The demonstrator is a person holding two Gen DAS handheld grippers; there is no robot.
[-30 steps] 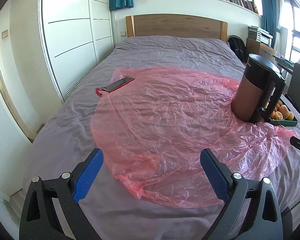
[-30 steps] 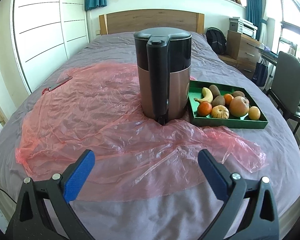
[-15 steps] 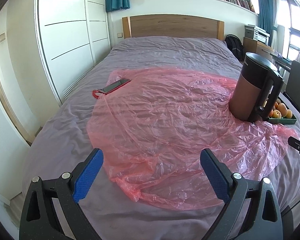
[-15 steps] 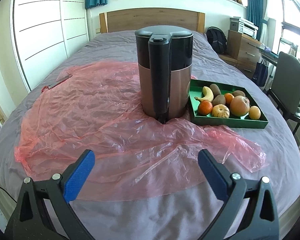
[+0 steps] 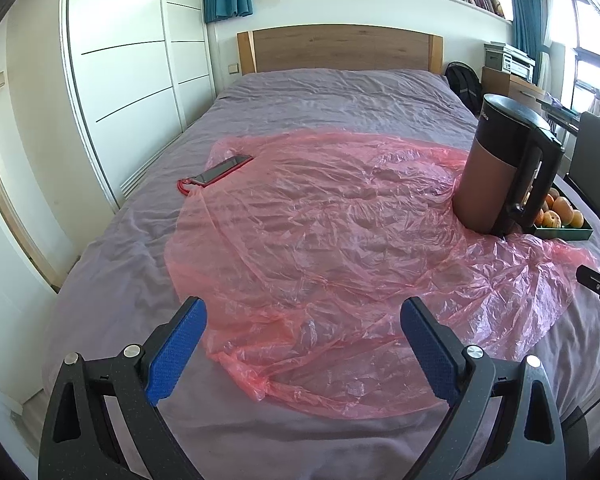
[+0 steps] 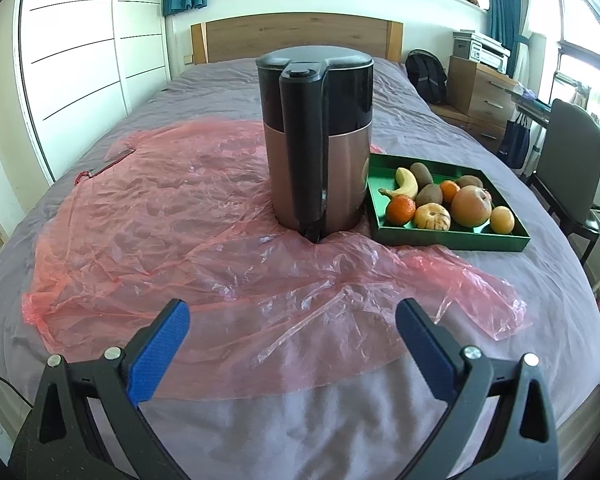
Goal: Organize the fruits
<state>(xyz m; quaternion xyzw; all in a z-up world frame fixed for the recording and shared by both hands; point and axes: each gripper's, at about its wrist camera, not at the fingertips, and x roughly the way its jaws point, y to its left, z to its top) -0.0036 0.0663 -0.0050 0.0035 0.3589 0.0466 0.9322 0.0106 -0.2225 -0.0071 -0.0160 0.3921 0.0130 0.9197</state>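
Claws both gape, empty: left claw (image 5: 301, 344) and right claw (image 6: 292, 340) hover over the near edge of the pink sheet (image 6: 204, 248) on the bed (image 6: 439, 136). Kettle (image 6: 317, 148) stands on the sheet, probably pinning it. Fruit (image 6: 439, 204) lies together in the green tray (image 6: 451, 240) just beside the kettle, right side: sorted already or awaiting sorting, can't tell. Phone (image 5: 222, 170) rests at the sheet's far left corner. Kettle lettering is too small to read.

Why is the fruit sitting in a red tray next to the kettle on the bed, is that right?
Almost. The tray is green, not red; the red thing is the plastic sheet under the kettle. The right wrist view shows the fruit in that green tray, next to the kettle on the bed.
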